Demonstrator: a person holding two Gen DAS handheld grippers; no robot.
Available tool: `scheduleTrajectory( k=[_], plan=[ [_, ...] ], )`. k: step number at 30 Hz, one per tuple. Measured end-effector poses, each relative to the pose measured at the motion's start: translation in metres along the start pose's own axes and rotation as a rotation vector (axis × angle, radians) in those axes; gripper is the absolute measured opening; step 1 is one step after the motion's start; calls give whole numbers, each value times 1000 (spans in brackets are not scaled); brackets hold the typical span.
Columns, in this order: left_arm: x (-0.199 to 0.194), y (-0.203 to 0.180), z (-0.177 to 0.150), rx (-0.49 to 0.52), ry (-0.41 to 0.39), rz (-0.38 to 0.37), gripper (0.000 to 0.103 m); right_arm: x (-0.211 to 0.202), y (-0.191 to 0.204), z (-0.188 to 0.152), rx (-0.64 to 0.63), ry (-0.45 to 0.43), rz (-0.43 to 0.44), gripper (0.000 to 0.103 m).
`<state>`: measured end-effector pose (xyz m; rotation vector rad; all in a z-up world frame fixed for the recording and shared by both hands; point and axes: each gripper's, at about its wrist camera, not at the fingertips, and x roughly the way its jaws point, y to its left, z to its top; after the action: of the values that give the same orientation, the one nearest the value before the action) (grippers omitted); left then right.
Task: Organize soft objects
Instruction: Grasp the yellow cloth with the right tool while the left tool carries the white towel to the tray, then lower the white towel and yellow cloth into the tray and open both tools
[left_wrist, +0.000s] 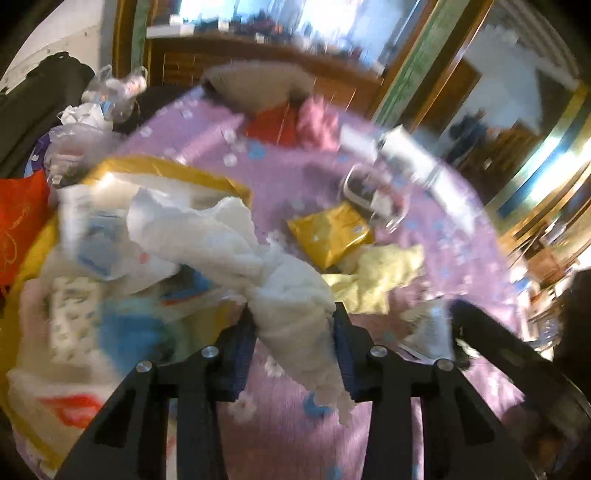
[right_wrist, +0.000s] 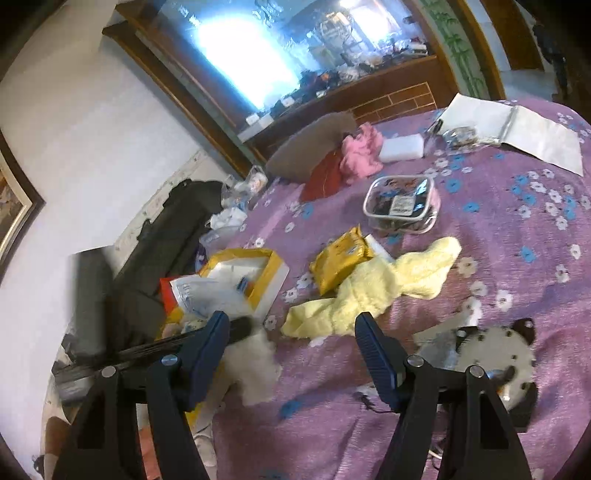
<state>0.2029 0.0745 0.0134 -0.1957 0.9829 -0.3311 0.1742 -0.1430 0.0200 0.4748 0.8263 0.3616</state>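
Left wrist view
- Left gripper (left_wrist: 295, 321): clenched on the white cloth (left_wrist: 291, 295), a blue pad pressed to each side of it.
- White cloth: a fluffy strip running up-left from the jaws toward the box (left_wrist: 166, 166), with its loose end hanging below them over the bedspread (left_wrist: 295, 177).
- Box: yellow-rimmed and open, left of the white cloth, with plastic bags heaped in and around it.
- Yellow cloth (left_wrist: 373, 273): crumpled on the bedspread, just right of the white cloth.
- Packet (left_wrist: 328, 229): gold, just beyond the yellow cloth.
- Blur: this view is smeared, so small details cannot be told.

Right wrist view
- Right gripper (right_wrist: 293, 332): released, its jaws wide apart over the bedspread (right_wrist: 498, 221) with nothing between them.
- Yellow cloth (right_wrist: 373, 291): sprawled just beyond the right gripper's fingertips.
- White cloth (right_wrist: 255, 365): a fluffy clump beside the right gripper's left finger, near the box (right_wrist: 273, 273).
- Packet (right_wrist: 340, 262): touching the yellow cloth's far edge.
- Clear case (right_wrist: 402, 201): farther off than the packet.
- Pink cloth (right_wrist: 360, 151): well beyond the yellow cloth, near a brown pillow (right_wrist: 310, 144).
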Motion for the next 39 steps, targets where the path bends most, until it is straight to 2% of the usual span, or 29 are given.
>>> scheduleTrajectory(
  k=[4,9,14,15,16,17,19,23,25,26,29,30,32,33,36,39],
  plan=[
    [-45,25,-14,-25,-76,-35,38,38,7,7,21,95,-131,74],
    [-73,57,-26,-47,-125,-32,38,81,-3,10,118,151,-291,74],
    [-84,90,-27,-73,-144,-8,39,99,-19,13,188,126,-394,74],
    [-85,96,-27,-77,-143,-7,39,103,-23,14,196,131,-406,66],
    [-86,100,-28,-85,-141,-3,39,106,-28,13,207,141,-420,51],
    [-88,106,-29,-95,-140,-4,39,101,-28,13,199,118,-440,48],
    [-90,112,-30,-100,-141,-7,39,98,-26,11,188,124,-425,42],
    [-96,120,-33,-101,-149,-1,39,73,-11,0,135,101,-386,40],
    [-99,123,-34,-94,-146,6,39,50,9,-4,74,65,-352,40],
    [-100,125,-33,-89,-146,14,39,36,26,-3,11,43,-294,40],
    [-100,128,-27,-55,-133,47,39,15,74,-1,-198,-8,-207,40],
    [-100,128,-25,-44,-128,53,39,12,87,1,-233,-10,-179,40],
    [-95,129,-21,-3,-113,59,39,14,109,4,-291,30,-62,40],
    [-91,131,-19,1,-95,57,39,18,118,5,-317,44,-34,40],
    [-76,139,-15,3,-51,42,39,41,141,3,-401,76,-23,40],
    [-64,148,-10,-9,-25,55,39,68,147,2,-397,134,3,41]
  ],
)
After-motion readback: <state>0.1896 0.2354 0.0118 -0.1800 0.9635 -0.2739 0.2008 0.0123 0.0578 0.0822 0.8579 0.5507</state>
